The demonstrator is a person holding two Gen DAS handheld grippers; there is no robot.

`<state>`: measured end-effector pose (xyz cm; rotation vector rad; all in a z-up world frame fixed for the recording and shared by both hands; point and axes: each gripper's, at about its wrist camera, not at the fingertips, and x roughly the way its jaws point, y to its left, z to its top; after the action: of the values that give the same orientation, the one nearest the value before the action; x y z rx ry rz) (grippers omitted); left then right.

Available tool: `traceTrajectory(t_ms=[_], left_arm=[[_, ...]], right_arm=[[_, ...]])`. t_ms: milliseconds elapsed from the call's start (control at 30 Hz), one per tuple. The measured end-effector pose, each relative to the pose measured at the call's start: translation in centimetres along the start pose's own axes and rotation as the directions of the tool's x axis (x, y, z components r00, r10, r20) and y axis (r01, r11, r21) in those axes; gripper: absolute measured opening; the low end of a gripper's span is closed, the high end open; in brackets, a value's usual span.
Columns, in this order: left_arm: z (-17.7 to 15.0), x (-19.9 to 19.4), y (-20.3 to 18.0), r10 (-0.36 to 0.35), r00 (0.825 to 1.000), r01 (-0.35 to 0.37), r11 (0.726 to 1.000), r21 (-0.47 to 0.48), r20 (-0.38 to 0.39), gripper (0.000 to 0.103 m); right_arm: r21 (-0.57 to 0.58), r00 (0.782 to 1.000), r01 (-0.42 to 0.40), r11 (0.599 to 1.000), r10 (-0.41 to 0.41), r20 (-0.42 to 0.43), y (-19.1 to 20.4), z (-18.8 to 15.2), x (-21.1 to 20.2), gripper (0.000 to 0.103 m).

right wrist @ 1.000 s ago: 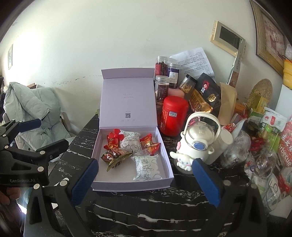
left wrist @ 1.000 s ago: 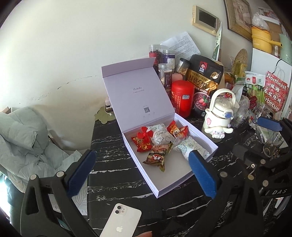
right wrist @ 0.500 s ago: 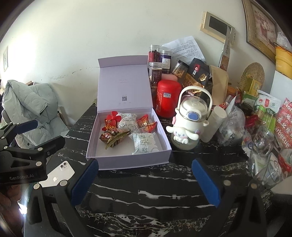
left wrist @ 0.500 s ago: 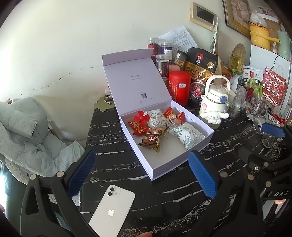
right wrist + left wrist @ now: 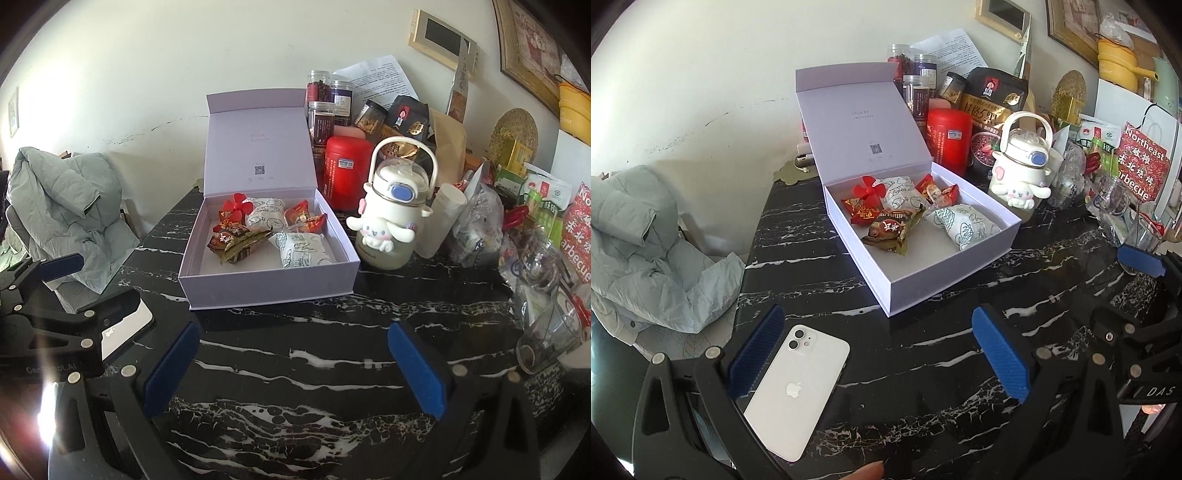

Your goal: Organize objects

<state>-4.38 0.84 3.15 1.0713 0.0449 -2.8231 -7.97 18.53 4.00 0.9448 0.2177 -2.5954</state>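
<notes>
Both claws hover over the black marble table [image 5: 332,373], spread wide and holding nothing. The left gripper [image 5: 879,350] hangs above a white phone [image 5: 798,387] lying face down near the table's front edge, its left blue pad at the phone's top corner. The right gripper [image 5: 295,365] faces bare tabletop just in front of the lilac box [image 5: 269,284].

The box sits mid-table with its lid [image 5: 860,122] standing open toward the wall. Inside, bunched toward the lid end, lie 2 white wrapped buns [image 5: 960,225], a brown snack packet [image 5: 890,232], red candies [image 5: 938,188] and a red flower clip [image 5: 870,188].

Just right of the box stands a white cartoon-dog bottle [image 5: 395,206], with a red tin [image 5: 345,170] behind it. A grey-green jacket [image 5: 639,240] slumps on a chair to the left.
</notes>
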Motion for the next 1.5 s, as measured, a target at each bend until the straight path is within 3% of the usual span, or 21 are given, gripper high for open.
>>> traceTrajectory(t_ms=[667,1500], left_arm=[[-0.6,0.1,-0.6,0.033,0.999,-0.033,0.999,0.027,-0.013,0.102],[-0.7,0.1,-1.5,-0.001,0.999,0.003,0.999,0.054,-0.033,0.102]], right_arm=[[-0.005,1.000,-0.002,1.000,0.002,-0.010,0.0,-0.6,0.3,0.103],[0.013,1.000,-0.001,1.000,0.001,-0.020,-0.6,-1.3,0.2,0.103]])
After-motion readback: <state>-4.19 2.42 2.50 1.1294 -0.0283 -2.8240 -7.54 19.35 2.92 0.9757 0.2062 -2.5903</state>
